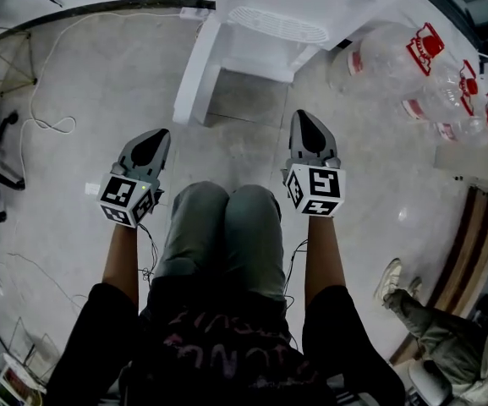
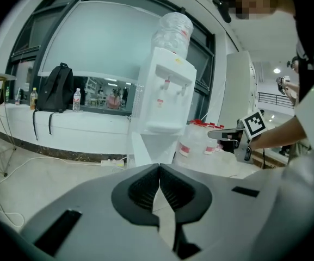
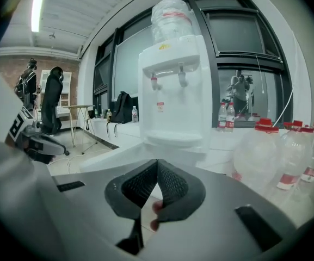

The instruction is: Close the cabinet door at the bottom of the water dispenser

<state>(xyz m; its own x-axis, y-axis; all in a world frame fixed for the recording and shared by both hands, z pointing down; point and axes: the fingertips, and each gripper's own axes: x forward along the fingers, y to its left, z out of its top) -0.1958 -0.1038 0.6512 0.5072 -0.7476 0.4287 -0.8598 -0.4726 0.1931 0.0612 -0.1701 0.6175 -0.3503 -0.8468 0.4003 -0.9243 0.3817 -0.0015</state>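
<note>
The white water dispenser (image 1: 265,32) stands on the floor (image 1: 100,91) straight ahead of the person's bent knees (image 1: 227,227), with a water bottle upside down on top of it. Its bottom cabinet door (image 1: 194,79) hangs open, swung out toward the left and edge-on to the head view. The left claw (image 1: 159,134) and the right claw (image 1: 305,117) are held side by side above the knees, both pointing at the dispenser and well apart from the door. Each claw's ribbed pads meet at the tips with nothing between them. A heap of empty water jugs (image 1: 413,62) lies on the floor just right of the dispenser.
</note>
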